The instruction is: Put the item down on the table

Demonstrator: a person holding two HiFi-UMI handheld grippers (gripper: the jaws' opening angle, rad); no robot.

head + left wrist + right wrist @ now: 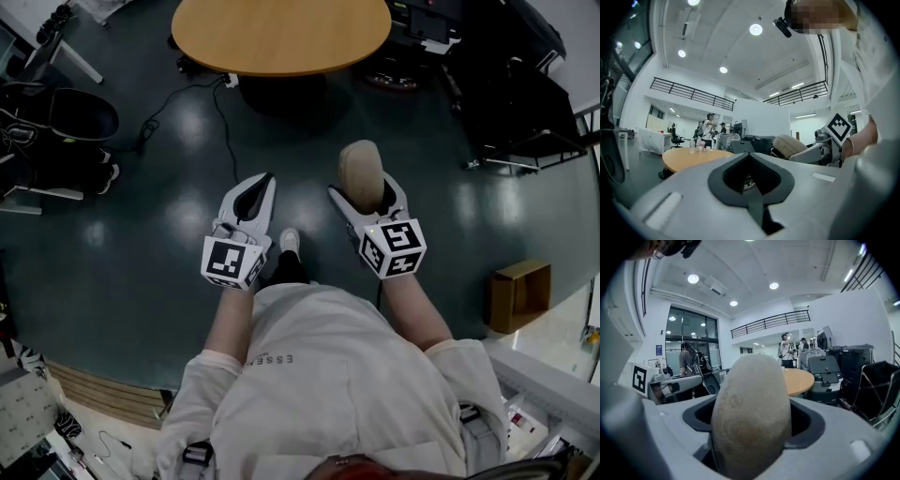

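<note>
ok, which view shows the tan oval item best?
Right gripper view: the tan oval item fills the frame, clamped in the right gripper. Head view shows its top poking past the jaws; left gripper view catches it small, off to the right.

Cardboard box (518,295), black floor cable (228,141)

Dark glossy floor (141,281), white walls (862,319)

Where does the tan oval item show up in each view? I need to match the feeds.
Head view: tan oval item right of centre, in the right gripper.
Left gripper view: item right of centre, beyond the jaws.
Right gripper view: item fills the centre.
Shared landmark: round wooden table.
</note>
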